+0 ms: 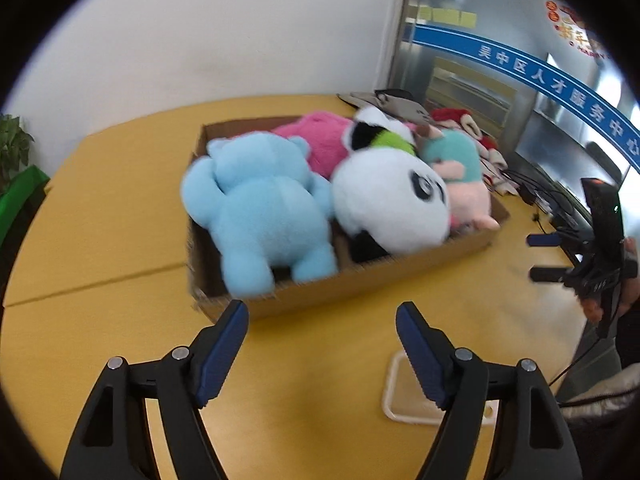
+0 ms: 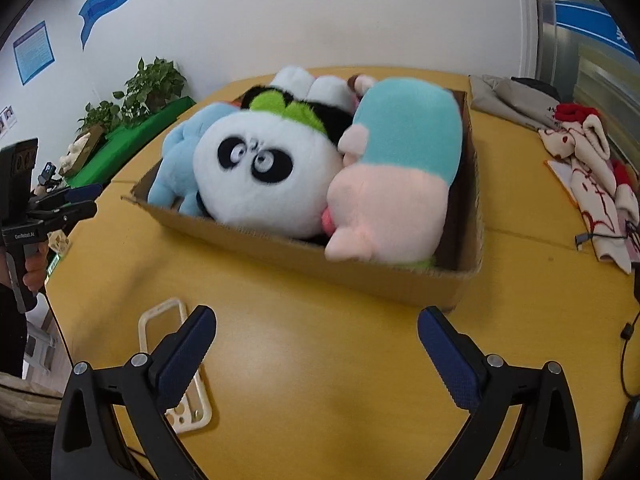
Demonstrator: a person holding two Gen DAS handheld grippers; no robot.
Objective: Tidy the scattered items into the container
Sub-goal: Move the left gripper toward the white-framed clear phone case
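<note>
I am looking down at the shallow brown cardboard box (image 1: pixel 360 280) sitting on the yellow tabletop (image 1: pixel 120 220), and it is brimming with plush toys: a light-blue bear (image 1: pixel 260 208) lying at its left end, a white-and-black panda with a green collar (image 1: pixel 392 200) filling the middle, a pink-faced doll in a teal hood (image 2: pixel 400 168) leaning over the right end, and a bright pink plush (image 1: pixel 320 136) tucked behind them. My left gripper (image 1: pixel 320 344) is hovering over the table just short of the box's near wall, its blue-padded jaws standing apart with nothing between them. My right gripper (image 2: pixel 316 352) is doing the same on its side, jaws spread wide and holding nothing (both are tilting downward towards the tabletop). A cream phone case (image 2: pixel 176 368) is lying flat on the table outside the box, partly under the right gripper's left finger. Folded cloths (image 2: pixel 584 168) are lying beyond the box to the right.
</note>
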